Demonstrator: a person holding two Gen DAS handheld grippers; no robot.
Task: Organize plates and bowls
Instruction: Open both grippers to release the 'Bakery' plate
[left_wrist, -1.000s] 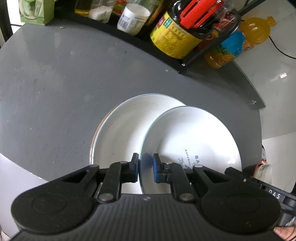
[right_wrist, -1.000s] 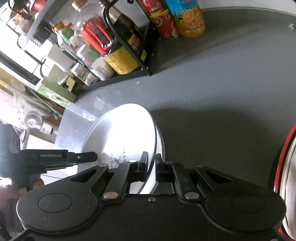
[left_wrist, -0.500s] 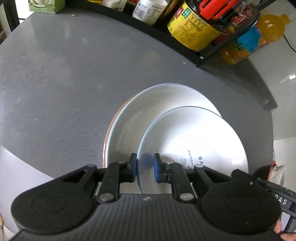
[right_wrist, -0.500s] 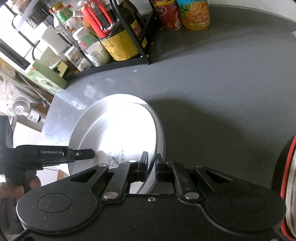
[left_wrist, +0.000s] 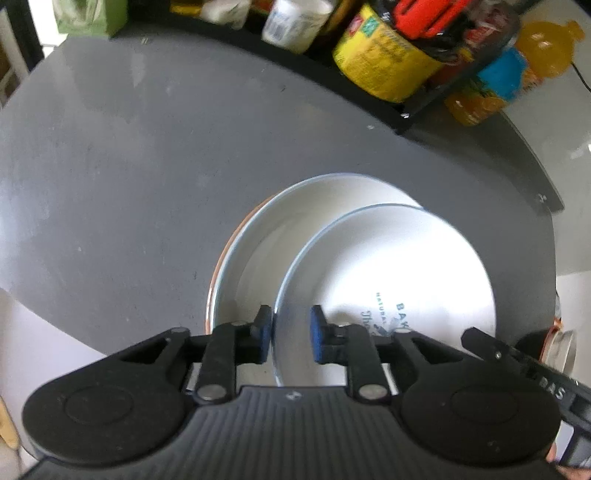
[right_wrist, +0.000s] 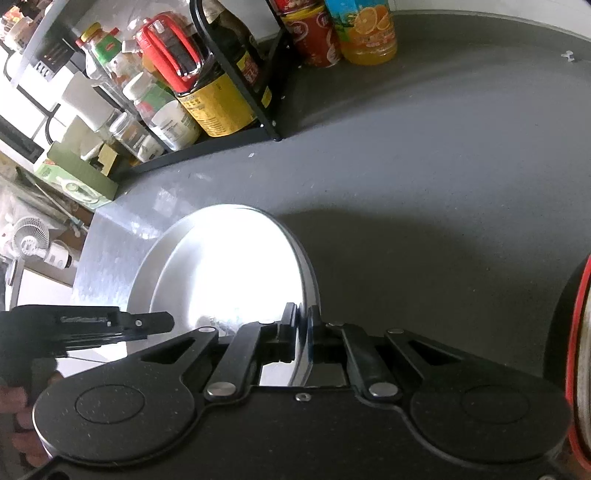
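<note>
Left tool (left_wrist: 291, 334) now stands parted around the plate (left_wrist: 388, 280) rim, where earlier its pads sat closer.

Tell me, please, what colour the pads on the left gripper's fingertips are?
Blue pads, clearest in the left wrist view.
</note>
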